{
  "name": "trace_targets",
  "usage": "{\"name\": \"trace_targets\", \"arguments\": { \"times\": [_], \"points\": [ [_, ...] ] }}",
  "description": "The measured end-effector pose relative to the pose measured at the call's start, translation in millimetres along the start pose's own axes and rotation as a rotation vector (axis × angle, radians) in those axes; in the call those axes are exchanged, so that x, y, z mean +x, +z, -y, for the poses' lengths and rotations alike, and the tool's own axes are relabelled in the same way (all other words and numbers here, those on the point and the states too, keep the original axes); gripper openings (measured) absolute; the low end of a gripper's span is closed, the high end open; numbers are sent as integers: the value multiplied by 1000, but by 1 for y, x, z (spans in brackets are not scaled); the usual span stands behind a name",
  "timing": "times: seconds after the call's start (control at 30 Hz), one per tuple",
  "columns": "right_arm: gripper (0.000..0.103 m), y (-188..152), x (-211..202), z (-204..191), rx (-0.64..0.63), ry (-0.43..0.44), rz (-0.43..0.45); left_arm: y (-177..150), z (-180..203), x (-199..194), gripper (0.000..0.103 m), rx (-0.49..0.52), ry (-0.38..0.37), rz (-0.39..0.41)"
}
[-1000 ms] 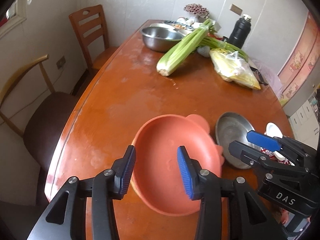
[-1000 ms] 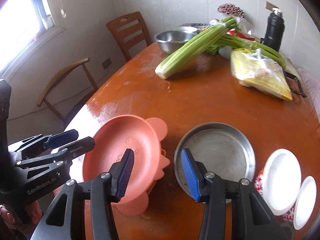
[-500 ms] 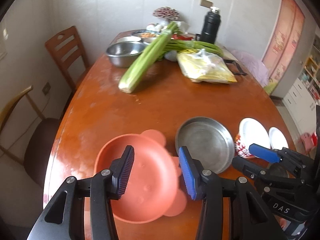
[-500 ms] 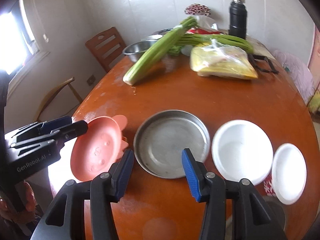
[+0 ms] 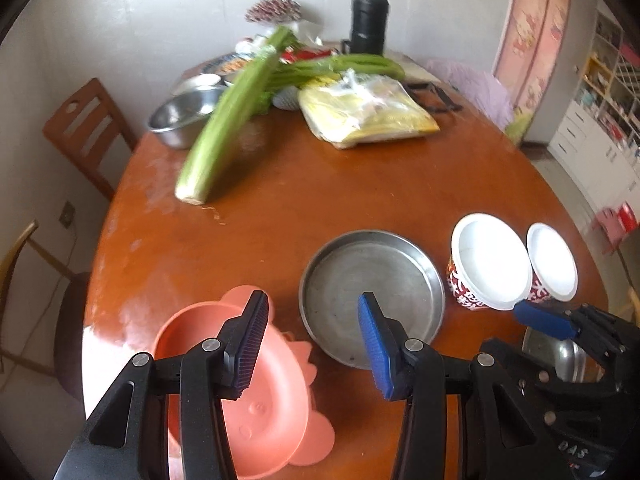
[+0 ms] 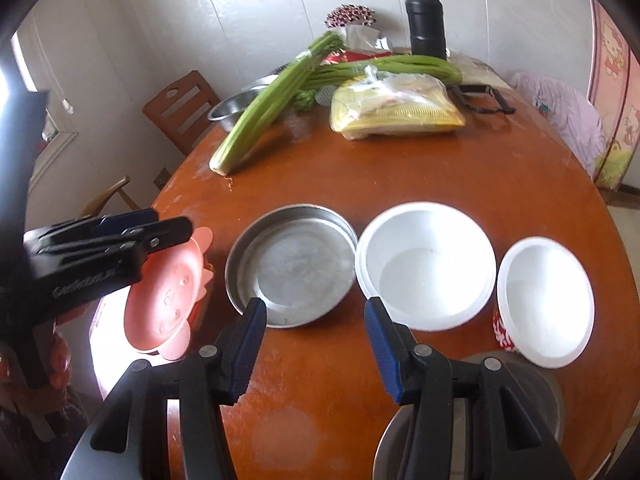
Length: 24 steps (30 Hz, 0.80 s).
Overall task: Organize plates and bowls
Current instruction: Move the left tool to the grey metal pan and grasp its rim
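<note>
A pink bear-shaped plate (image 5: 264, 412) (image 6: 164, 300) lies at the table's near left edge. A round steel plate (image 5: 372, 292) (image 6: 292, 264) sits beside it. Right of that stand a large white bowl (image 5: 488, 260) (image 6: 426, 266) and a smaller white bowl (image 5: 552, 262) (image 6: 546, 300), both with red patterned outsides. A steel bowl (image 6: 472, 420) lies under my right gripper. My left gripper (image 5: 312, 340) is open and empty above the gap between pink and steel plates. My right gripper (image 6: 316, 344) is open and empty, near the front edges of the steel plate and large bowl.
At the far side of the wooden table (image 6: 400, 176) lie celery bunches (image 5: 228, 120), a yellow bag of food (image 5: 368, 116), a steel mixing bowl (image 5: 180, 116) and a black flask (image 5: 370, 16). Wooden chairs (image 5: 84, 132) stand at the left.
Both grippers have swung right and pulled back. The white bowls have come into both views and the pink plate has slid to the left. Both stay open and empty.
</note>
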State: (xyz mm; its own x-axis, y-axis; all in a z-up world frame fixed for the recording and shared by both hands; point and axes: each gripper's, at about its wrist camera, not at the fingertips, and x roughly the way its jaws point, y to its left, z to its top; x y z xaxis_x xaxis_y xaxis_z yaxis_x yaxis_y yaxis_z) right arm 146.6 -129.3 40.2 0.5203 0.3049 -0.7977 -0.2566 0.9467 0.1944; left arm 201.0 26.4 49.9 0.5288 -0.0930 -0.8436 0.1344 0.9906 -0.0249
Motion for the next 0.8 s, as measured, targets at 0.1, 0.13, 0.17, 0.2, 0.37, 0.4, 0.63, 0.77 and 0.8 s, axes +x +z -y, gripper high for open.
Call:
{"name": "trace_targets", "arguments": {
  "times": [0.1,0.13,0.17,0.2,0.37,0.4,0.63,0.77,0.8],
  "points": [
    [51,-4,4,3,15,1,-13,5,1,14,48,13,15,-25],
    [51,-5,6,4,21,-2,-15,7,0,17,48,11,20,-28],
    [51,-6,7,4,25,1,-19,9,-1,22,48,6,15,-33],
    [51,-7,9,4,31,6,-22,10,-2,25,48,4,7,-37],
    [51,-7,21,0,46,2,-46,12,-3,40,48,18,2,-57],
    [51,-7,23,0,52,-7,-50,13,-3,43,48,19,-4,-65],
    [51,-6,38,-4,72,-12,-78,14,-3,69,48,32,-33,-111],
    [51,-4,48,-6,80,-23,-90,17,-1,79,48,42,-30,-117],
    [51,-3,50,-6,83,-23,-93,17,-1,81,48,43,-29,-120]
  ]
}}
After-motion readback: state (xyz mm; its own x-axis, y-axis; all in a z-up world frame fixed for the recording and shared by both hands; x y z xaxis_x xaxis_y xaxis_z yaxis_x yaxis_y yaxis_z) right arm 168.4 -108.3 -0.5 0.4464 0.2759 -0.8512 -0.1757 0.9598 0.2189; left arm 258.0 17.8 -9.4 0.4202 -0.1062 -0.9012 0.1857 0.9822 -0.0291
